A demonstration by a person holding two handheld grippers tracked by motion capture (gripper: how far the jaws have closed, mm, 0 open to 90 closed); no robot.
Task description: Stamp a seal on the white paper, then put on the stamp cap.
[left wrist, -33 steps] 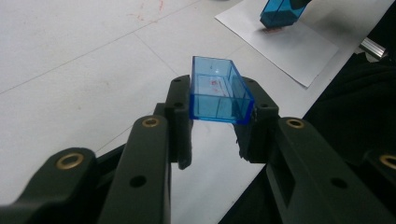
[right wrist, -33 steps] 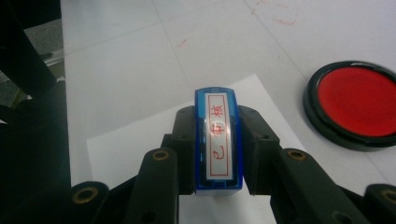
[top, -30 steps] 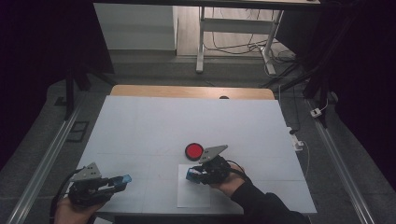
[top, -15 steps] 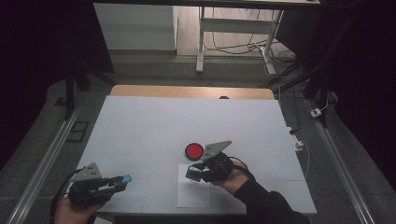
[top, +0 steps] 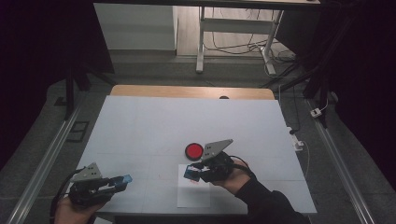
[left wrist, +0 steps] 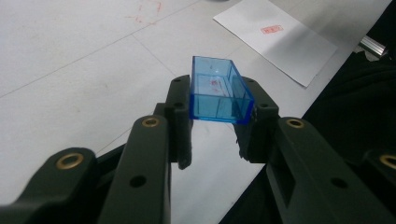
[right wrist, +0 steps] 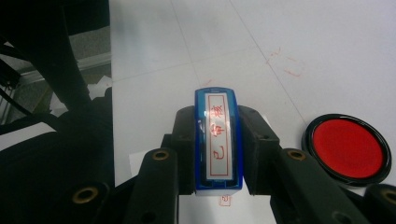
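My right gripper (top: 192,173) is shut on a blue stamp (right wrist: 218,140) with a white label in red characters, held just above a white paper sheet (top: 194,196). That gripper (right wrist: 218,149) clamps the stamp by its long sides. A red print (left wrist: 271,29) marks the paper (left wrist: 280,39). A round red ink pad (top: 194,150) in a black case lies on the table right behind the stamp; the ink pad (right wrist: 350,148) sits to the right in the right gripper view. My left gripper (top: 122,180) at the table's near left corner is shut on a clear blue stamp cap (left wrist: 218,91).
The white table (top: 187,121) has a wooden strip along its far edge and metal rails on both sides. Faint red scribbles (right wrist: 282,63) mark the tabletop. A desk frame and cables (top: 261,42) stand on the floor beyond.
The right gripper has risen slightly with the stamp over the paper. The left gripper has stayed where it was.
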